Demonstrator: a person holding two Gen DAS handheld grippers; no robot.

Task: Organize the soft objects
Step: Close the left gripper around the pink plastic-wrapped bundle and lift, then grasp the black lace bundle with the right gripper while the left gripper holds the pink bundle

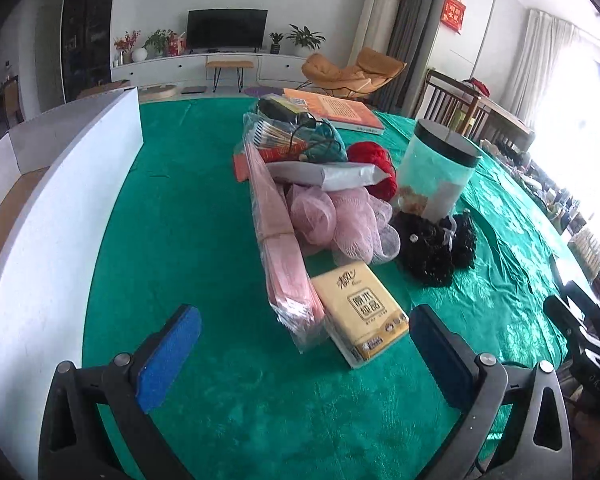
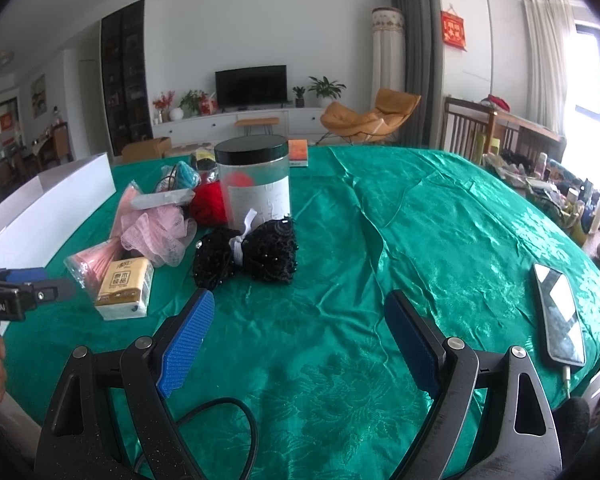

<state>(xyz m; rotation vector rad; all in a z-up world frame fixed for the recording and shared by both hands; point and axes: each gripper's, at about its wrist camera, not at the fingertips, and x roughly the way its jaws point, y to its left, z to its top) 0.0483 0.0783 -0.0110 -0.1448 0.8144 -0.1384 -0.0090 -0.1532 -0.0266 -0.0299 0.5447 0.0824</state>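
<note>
**Both tongs spread wide over green cloth, soft goods heaped mid-table**

Meanwhile, the left gripper (image 1: 304, 344) hovers low over the green tablecloth (image 1: 188, 208) with its blue pads spread wide and nothing between them. Just ahead of its right-hand pad lies a yellow tissue pack (image 1: 358, 312), flat on the cloth and pressed against a long bag of pink sheets (image 1: 278, 232) that runs away from the camera. Beyond those sit a pink mesh bath pouf (image 1: 336, 220) and a black lace bundle (image 1: 436, 248), side by side and touching. A red yarn ball (image 1: 374, 160) lies behind the pouf, partly under a grey packet (image 1: 332, 174), and a clear jar with a black lid (image 1: 440, 168) stands upright just behind the black bundle. An orange book (image 1: 336, 110) lies flat at the far side of the heap.

Along the left runs a white box wall (image 1: 60, 208), upright and curving with the lens. Between that wall and the pink bag stretches a broad lane of bare cloth.

The right gripper (image 2: 300, 332) is likewise open and holds nothing, hanging above wrinkled cloth nearer the table's front edge. In its view the black lace bundle (image 2: 248, 252) lies ahead and slightly left, well apart from the pads. To the right the cloth is bare out to a phone (image 2: 560, 316) lying face up near the table's right edge, with a cable at its near end. A black cord (image 2: 236, 424) loops on the cloth just below the right gripper's left-hand finger. The left gripper (image 2: 28, 284) shows at this view's left border, beside the tissue pack (image 2: 124, 288).
</note>
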